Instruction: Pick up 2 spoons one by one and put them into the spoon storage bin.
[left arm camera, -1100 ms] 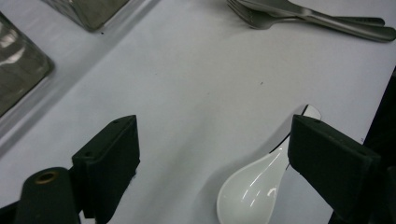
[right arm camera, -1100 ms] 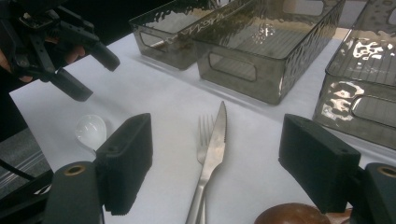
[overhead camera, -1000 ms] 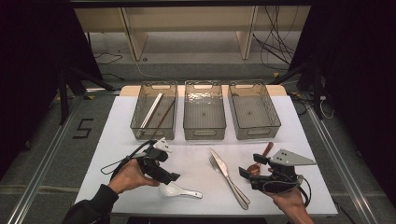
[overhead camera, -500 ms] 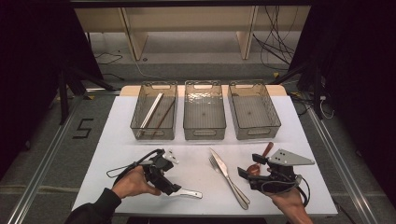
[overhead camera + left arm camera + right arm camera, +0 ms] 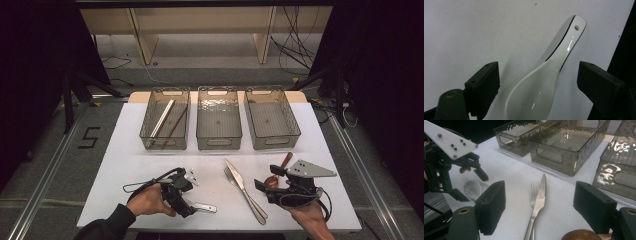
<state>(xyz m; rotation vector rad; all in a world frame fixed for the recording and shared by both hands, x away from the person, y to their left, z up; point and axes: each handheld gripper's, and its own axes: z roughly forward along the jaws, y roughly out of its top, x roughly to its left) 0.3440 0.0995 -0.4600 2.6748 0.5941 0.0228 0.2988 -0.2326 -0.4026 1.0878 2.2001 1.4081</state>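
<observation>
A white ceramic spoon point(image 5: 541, 85) lies on the white table, its holed handle pointing away. My left gripper point(image 5: 540, 72) is open, with one jaw on each side of the spoon's bowl and neither touching it. In the high view the left gripper point(image 5: 186, 199) sits near the table's front edge, and the spoon's handle point(image 5: 204, 206) sticks out to its right. My right gripper point(image 5: 267, 178) is open and holds nothing. A brown wooden spoon point(image 5: 285, 161) lies just under it. A fork point(image 5: 533, 191) and a knife point(image 5: 539, 197) lie side by side ahead of the right gripper point(image 5: 540, 202).
Three clear grey bins stand in a row at the back. The left bin point(image 5: 150, 131) holds a few long sticks. The middle bin point(image 5: 219, 134) and the right bin point(image 5: 295, 131) look empty. The table's front edge is close to both hands.
My left gripper has come toward the front edge and a little to the right, and now straddles the white spoon. The right gripper has stayed where it was.
</observation>
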